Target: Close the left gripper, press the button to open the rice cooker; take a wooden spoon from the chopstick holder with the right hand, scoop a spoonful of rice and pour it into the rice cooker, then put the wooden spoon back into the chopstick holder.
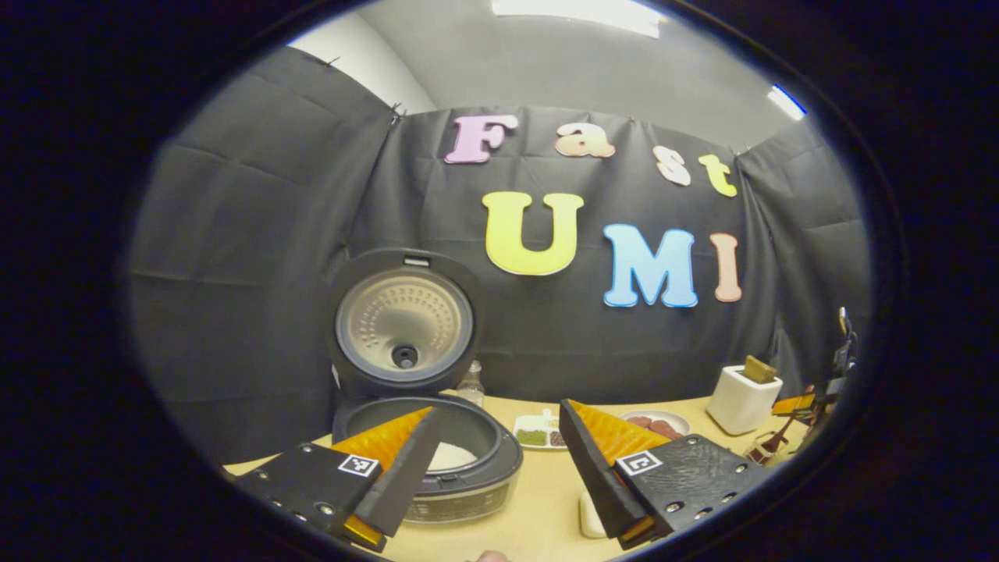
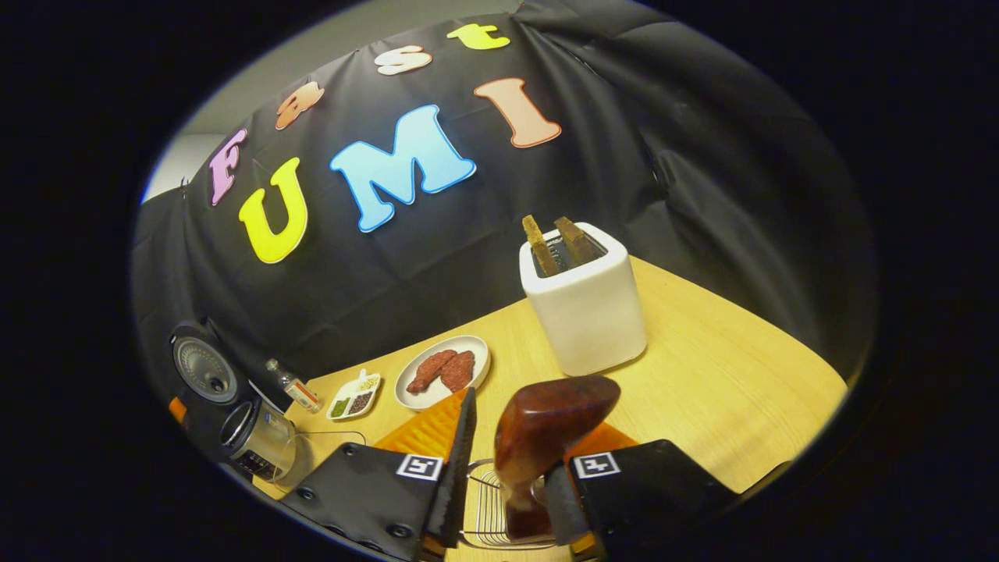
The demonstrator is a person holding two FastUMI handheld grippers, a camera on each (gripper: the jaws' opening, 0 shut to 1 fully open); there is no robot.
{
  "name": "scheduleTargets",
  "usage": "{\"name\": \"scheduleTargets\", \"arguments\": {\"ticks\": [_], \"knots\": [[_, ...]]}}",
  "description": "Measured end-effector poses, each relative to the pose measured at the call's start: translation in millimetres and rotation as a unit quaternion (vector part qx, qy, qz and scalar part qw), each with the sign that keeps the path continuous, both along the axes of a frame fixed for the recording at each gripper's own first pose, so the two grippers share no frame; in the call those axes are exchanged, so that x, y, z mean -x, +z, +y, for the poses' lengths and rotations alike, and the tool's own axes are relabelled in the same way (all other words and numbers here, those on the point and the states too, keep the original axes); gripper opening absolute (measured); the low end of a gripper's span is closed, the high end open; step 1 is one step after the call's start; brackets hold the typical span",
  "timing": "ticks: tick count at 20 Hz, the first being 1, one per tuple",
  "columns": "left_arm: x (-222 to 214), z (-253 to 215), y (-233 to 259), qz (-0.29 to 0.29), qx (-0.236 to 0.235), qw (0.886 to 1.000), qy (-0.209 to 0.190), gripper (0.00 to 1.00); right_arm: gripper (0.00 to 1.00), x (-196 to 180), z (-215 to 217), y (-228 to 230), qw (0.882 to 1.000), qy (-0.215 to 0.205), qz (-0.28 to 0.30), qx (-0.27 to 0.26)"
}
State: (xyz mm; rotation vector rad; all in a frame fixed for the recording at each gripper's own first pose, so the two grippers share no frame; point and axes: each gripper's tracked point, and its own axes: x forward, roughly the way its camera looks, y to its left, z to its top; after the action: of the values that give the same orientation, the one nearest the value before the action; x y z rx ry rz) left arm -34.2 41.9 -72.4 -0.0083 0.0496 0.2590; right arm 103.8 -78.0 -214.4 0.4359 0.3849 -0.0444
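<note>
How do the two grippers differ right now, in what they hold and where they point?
The left gripper stands open with nothing between its fingers, while the right gripper has the wooden spoon between its fingers, apparently shut on it. The left gripper faces the open rice cooker; the right gripper sits over a wire rack, facing the toaster. Both are above the same wooden table.

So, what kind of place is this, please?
Probably a mock kitchen counter set up inside a recording booth: an open rice cooker, a white toaster and a plate of meat stand on a wooden table, with black cloth walls behind.
</note>
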Motion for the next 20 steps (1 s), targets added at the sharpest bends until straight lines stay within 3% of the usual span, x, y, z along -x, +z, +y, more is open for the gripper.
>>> {"name": "scheduleTargets", "arguments": {"ticks": [1,2,4,5,6,7,11,14,19,20], "knots": [[1.7,11.0,5.7,-0.005,-0.009,1.0,0.005,0.93,0.66,3.7,-3.0,4.7,1.0,-0.001,-0.004,0.005],[0.8,20.8,16.9,-0.01,-0.02,1.0,0.014,0.94,0.72,8.1,-5.3,10.9,1.0,-0.003,-0.01,0.01],[3.0,38.3,42.4,-0.026,-0.035,0.999,0.028,0.93,0.98,18.7,-15.3,15.5,0.999,-0.016,-0.018,0.041],[3.7,45.1,54.8,-0.036,-0.041,0.998,0.032,0.94,0.98,24.9,-23.7,19.7,0.997,-0.03,-0.022,0.065],[3.7,50.5,66.3,-0.044,-0.047,0.997,0.034,0.94,0.92,30.4,-30.0,26.6,0.995,-0.039,-0.031,0.091],[1.5,59.1,77.2,-0.051,-0.052,0.997,0.04,0.94,0.98,37.1,-34.8,36.1,0.991,-0.046,-0.042,0.12],[-4.8,97.7,123.5,-0.075,-0.076,0.992,0.067,0.93,0.98,71.9,-41.5,70.4,0.969,-0.057,-0.089,0.222],[-19.6,123.6,163.2,-0.09,-0.12,0.985,0.087,0.93,0.98,95.4,-20.5,85.0,0.966,-0.038,-0.118,0.228],[-64.8,142.5,184.8,-0.077,-0.128,0.985,0.087,0.93,0.98,123.8,-0.6,106.6,0.96,-0.034,-0.163,0.225],[-75.9,145.7,184.1,-0.069,-0.122,0.986,0.085,0.93,0.93,127.3,1.6,109.8,0.959,-0.034,-0.168,0.225]]}}
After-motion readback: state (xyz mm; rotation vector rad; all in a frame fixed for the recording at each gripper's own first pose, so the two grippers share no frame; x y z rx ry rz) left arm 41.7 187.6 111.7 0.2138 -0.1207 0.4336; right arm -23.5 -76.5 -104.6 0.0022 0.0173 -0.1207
